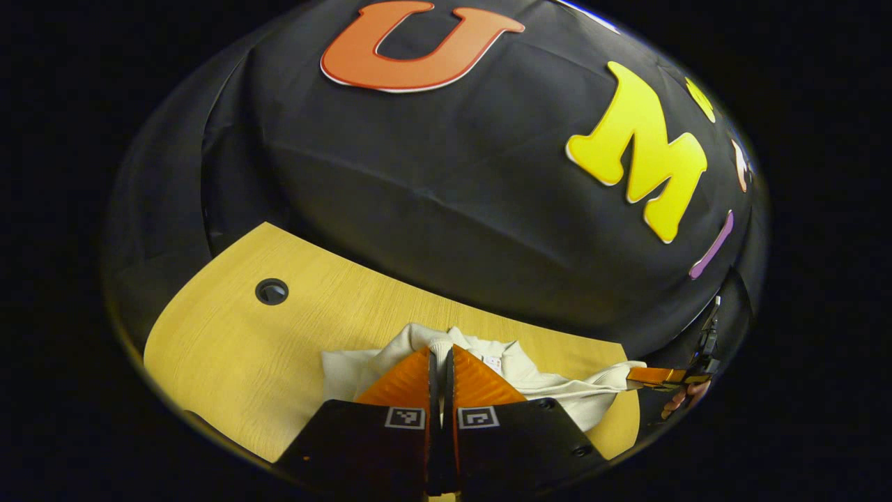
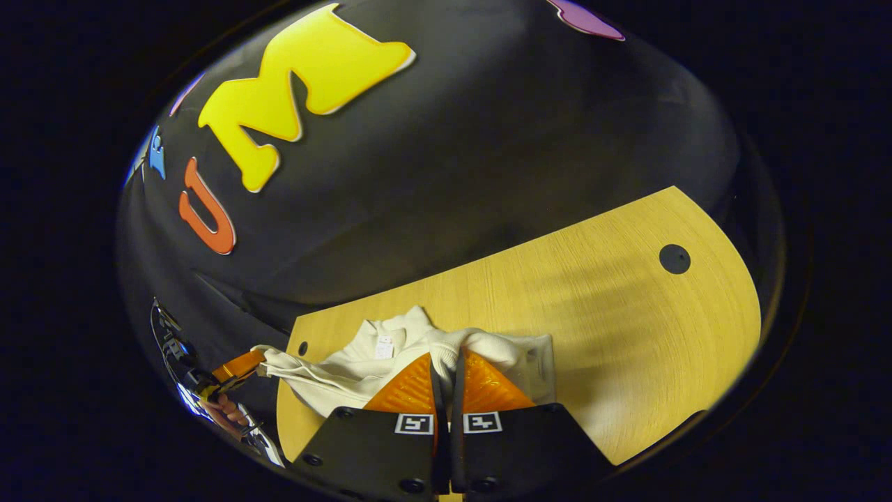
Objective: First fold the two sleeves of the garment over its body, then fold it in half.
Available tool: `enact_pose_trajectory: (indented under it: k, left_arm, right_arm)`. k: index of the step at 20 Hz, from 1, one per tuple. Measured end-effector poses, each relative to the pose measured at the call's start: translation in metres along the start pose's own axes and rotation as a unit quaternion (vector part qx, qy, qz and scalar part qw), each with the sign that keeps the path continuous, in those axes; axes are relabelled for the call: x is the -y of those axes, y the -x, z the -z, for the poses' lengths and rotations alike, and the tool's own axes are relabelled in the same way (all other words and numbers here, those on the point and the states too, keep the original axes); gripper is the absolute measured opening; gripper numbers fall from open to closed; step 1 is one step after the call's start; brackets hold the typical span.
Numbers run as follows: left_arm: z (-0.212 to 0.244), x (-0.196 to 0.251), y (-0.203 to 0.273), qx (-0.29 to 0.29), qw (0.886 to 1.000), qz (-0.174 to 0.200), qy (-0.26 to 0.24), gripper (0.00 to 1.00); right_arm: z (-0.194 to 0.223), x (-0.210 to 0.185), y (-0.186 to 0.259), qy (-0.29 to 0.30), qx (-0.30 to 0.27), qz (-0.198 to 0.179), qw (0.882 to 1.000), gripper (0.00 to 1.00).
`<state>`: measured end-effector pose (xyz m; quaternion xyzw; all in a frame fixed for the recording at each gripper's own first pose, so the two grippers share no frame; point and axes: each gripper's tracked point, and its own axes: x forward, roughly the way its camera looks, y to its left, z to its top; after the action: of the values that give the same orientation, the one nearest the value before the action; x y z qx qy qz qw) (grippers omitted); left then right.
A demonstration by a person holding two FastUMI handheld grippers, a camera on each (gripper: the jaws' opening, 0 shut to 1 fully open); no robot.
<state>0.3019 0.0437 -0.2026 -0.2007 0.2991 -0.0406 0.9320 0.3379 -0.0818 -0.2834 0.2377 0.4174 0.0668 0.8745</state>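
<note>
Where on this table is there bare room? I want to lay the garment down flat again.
Bare wood lies on the table between the garment and the round cable hole, and likewise in the left gripper view toward its hole. It is crowded at the near edge, where both grippers pinch the bunched cloth.

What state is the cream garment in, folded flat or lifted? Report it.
Lifted and bunched, not flat: the left gripper and right gripper each pinch the garment, stretched between them above the wooden table.
</note>
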Motion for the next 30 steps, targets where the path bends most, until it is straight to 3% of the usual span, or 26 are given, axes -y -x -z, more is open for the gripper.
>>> enact_pose_trajectory:
  k: [4,10,13,15,16,17,18,19,20,21,23,24,25,30]
  left_arm:
    - [0.03,-0.023,-0.063,-0.024,0.999,-0.023,-0.028,0.03]
    - [0.05,-0.03,-0.101,-0.027,0.997,-0.042,-0.056,0.03]
    - [0.049,-0.024,-0.105,-0.027,0.996,-0.038,-0.072,0.07]
    - [0.045,-0.021,-0.095,-0.028,0.995,-0.039,-0.083,0.15]
    - [0.041,-0.02,-0.091,-0.024,0.995,-0.041,-0.09,0.22]
    - [0.033,-0.02,-0.085,-0.013,0.994,-0.048,-0.1,0.35]
    - [0.023,-0.023,-0.076,0.001,0.992,-0.055,-0.109,0.67]
    - [0.01,-0.024,-0.066,0.02,0.991,-0.062,-0.116,0.84]
    - [-0.001,-0.024,-0.055,0.034,0.99,-0.066,-0.118,0.8]
    - [-0.011,-0.023,-0.042,0.048,0.99,-0.067,-0.116,0.84]
    - [-0.03,-0.015,-0.01,0.079,0.988,-0.066,-0.111,0.87]
    - [-0.035,-0.006,0.005,0.091,0.987,-0.063,-0.116,0.88]
    - [-0.04,0.002,0.026,0.105,0.985,-0.062,-0.125,0.88]
    - [-0.077,0.045,0.14,0.179,0.968,-0.057,-0.165,0.88]
  right_arm:
    - [0.009,0.018,-0.056,0.026,-0.008,0.025,0.999,0.0]
    - [0.01,0.029,-0.087,0.038,0.011,0.054,0.998,0.01]
    - [0.011,0.03,-0.087,0.024,0.021,0.062,0.998,0.1]
    - [0.005,0.028,-0.082,0.025,0.034,0.06,0.997,0.17]
    - [0.001,0.026,-0.075,0.03,0.041,0.061,0.997,0.14]
    - [-0.004,0.022,-0.067,0.034,0.055,0.059,0.996,0.24]
    - [-0.009,0.018,-0.055,0.034,0.068,0.059,0.995,0.3]
    - [-0.014,0.016,-0.045,0.034,0.078,0.06,0.995,0.43]
    - [-0.019,0.015,-0.031,0.034,0.089,0.06,0.994,0.49]
    - [-0.022,0.013,-0.017,0.036,0.099,0.06,0.993,0.58]
    - [-0.025,0.006,0.011,0.049,0.121,0.061,0.99,0.64]
    - [-0.026,0.001,0.029,0.059,0.132,0.064,0.987,0.78]
    - [-0.027,-0.004,0.049,0.072,0.144,0.067,0.985,0.85]
    - [-0.049,-0.065,0.165,0.149,0.238,0.06,0.958,0.9]
